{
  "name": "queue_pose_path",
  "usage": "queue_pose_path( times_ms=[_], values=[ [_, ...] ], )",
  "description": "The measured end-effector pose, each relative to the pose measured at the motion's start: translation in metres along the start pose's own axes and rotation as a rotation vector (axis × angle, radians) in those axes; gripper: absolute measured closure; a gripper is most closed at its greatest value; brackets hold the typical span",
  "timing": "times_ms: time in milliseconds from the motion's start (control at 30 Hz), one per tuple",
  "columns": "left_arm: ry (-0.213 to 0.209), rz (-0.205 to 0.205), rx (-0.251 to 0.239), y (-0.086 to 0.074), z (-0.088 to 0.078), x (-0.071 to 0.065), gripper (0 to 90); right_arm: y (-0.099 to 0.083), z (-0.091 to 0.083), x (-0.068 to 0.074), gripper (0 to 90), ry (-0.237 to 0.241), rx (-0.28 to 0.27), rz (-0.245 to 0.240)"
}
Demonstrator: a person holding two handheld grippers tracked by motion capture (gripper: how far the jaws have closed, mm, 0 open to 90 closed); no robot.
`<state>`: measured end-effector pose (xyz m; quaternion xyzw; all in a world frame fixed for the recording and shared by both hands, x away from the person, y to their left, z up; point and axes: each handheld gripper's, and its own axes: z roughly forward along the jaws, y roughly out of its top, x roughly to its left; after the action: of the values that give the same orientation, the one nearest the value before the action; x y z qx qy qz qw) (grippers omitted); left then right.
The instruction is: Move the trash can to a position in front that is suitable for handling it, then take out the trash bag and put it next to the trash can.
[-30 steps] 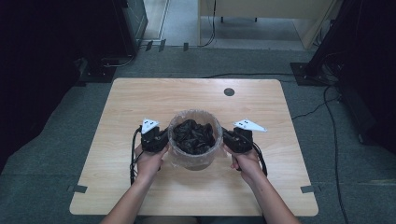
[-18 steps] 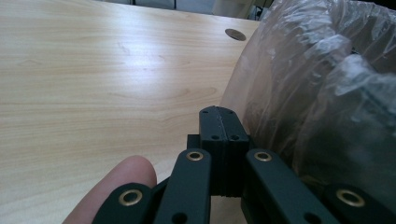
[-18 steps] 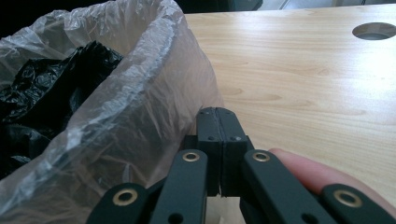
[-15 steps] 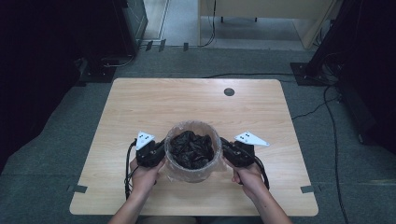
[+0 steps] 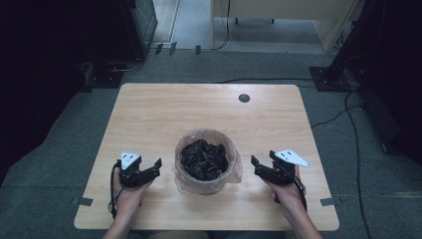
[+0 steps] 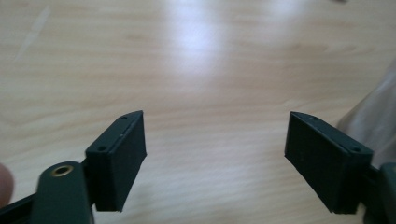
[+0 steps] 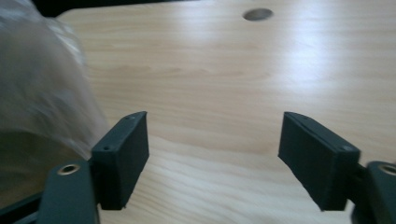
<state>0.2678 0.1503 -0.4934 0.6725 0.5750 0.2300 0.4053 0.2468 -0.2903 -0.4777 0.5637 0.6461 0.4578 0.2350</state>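
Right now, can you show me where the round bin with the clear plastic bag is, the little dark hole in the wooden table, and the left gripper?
round bin with clear plastic bag [image 5: 186,179], high view, on its front left bag wall.
dark round hole [image 5: 244,98], high view, on its middle.
left gripper [image 5: 154,168], high view, midway between its open fingertips.

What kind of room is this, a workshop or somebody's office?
Probably a lab or recording room rather than an office. A bare wooden table stands on grey carpet, cables trail across the floor, and dark equipment stands crowd its edges. On the table sits a plastic-lined bin.
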Motion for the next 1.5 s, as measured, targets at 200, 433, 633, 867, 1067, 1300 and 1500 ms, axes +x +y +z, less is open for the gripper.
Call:
queue_pose_path(
  times_ms=[200,433,633,867,1067,1300,1500],
  values=[
    [0.062,0.056,0.015,-0.009,-0.007,0.024,17.0,-0.015,-0.014,-0.03,13.0,-0.057,0.058,0.032],
    [0.091,0.092,0.07,-0.02,-0.012,0.046,9.3,-0.034,-0.027,-0.061,4.3,-0.156,0.118,0.004],
    [0.124,0.079,0.093,-0.024,-0.016,0.064,9.2,-0.044,-0.037,-0.081,0.1,-0.218,0.157,-0.023],
    [0.119,0.074,0.122,-0.029,-0.015,0.075,8.9,-0.056,-0.04,-0.098,0.0,-0.267,0.23,-0.02],
    [0.125,0.09,0.129,-0.029,-0.013,0.073,9.0,-0.056,-0.039,-0.099,0.0,-0.289,0.241,-0.025],
    [0.13,0.101,0.134,-0.029,-0.013,0.072,9.1,-0.056,-0.039,-0.099,0.0,-0.287,0.242,-0.026],
    [0.135,0.091,0.119,-0.029,-0.012,0.067,12.4,-0.056,-0.039,-0.099,0.0,-0.287,0.242,-0.025]
  ],
)
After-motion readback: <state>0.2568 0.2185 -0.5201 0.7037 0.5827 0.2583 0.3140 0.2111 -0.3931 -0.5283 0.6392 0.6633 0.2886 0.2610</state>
